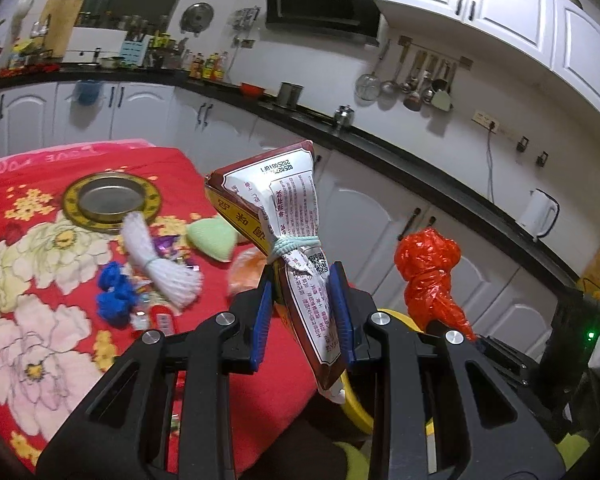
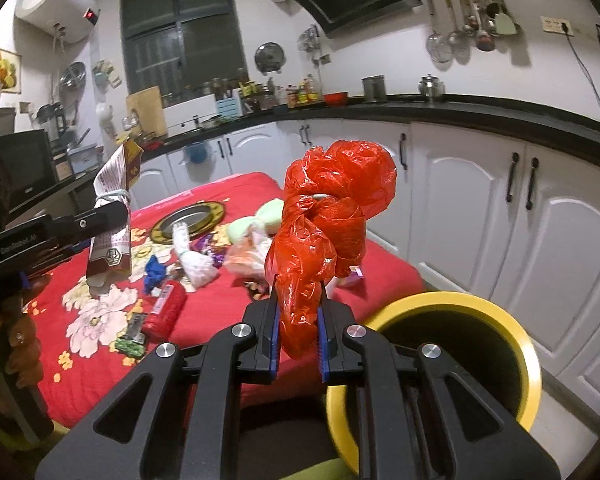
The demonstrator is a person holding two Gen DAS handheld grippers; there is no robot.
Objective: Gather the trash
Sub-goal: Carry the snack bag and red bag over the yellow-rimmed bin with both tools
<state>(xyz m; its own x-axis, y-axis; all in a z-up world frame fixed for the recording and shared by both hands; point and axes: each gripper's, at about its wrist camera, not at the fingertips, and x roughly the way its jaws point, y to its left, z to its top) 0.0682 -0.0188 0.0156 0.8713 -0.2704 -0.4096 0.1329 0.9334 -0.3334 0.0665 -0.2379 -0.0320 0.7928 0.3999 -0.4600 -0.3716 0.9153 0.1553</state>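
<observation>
Now both grippers carry trash toward the yellow-rimmed round bin (image 2: 530,356).
Left gripper (image 1: 302,312) jaws pinch the tied printed paper packet (image 1: 300,248) — right gripper (image 2: 298,334) jaws clamp the crumpled red plastic bag (image 2: 324,232), bin just below-right.

Yellow bin (image 1: 354,404) mostly behind tool (image 1: 303,312)

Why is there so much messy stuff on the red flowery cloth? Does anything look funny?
Yes. Scraps litter the flowered cloth: a red tube lying on its side, blue crumpled bits and candy wrappers. Odd too: the snack packet in the left gripper is cinched in the middle with string.
</observation>
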